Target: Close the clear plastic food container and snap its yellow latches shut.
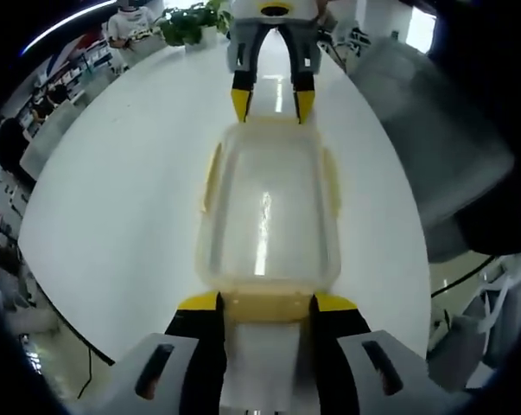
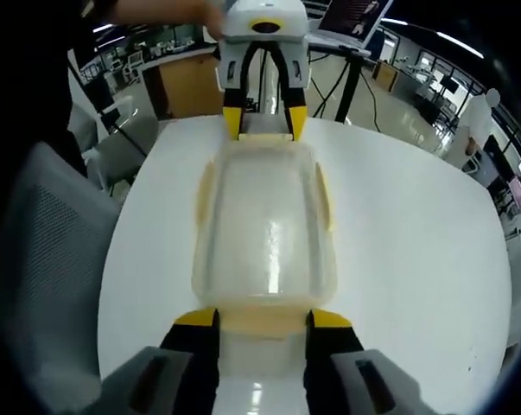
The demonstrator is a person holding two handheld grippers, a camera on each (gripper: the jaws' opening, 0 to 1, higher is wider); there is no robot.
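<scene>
The clear plastic container (image 1: pixel 267 216) lies lengthwise on the white table (image 1: pixel 113 199) with its lid on. Yellow latches (image 1: pixel 210 177) run along its long sides; whether they are snapped I cannot tell. My left gripper (image 1: pixel 267 304) stands open at the near end, its yellow-tipped jaws on either side of the end latch (image 1: pixel 267 309). At the far end my right gripper (image 1: pixel 272 105) is open as well. In the right gripper view the container (image 2: pixel 264 229) lies the same way, with the right gripper (image 2: pixel 262 320) straddling the near end latch (image 2: pixel 264 323) and the left gripper (image 2: pixel 264 121) around the far one.
A grey chair (image 1: pixel 424 138) stands at the table's right edge and a potted plant (image 1: pixel 191 22) beyond its far end. In the right gripper view a grey mesh chair (image 2: pixel 53 259) is on the left, with a wooden cabinet (image 2: pixel 187 86) behind the table (image 2: pixel 416 242).
</scene>
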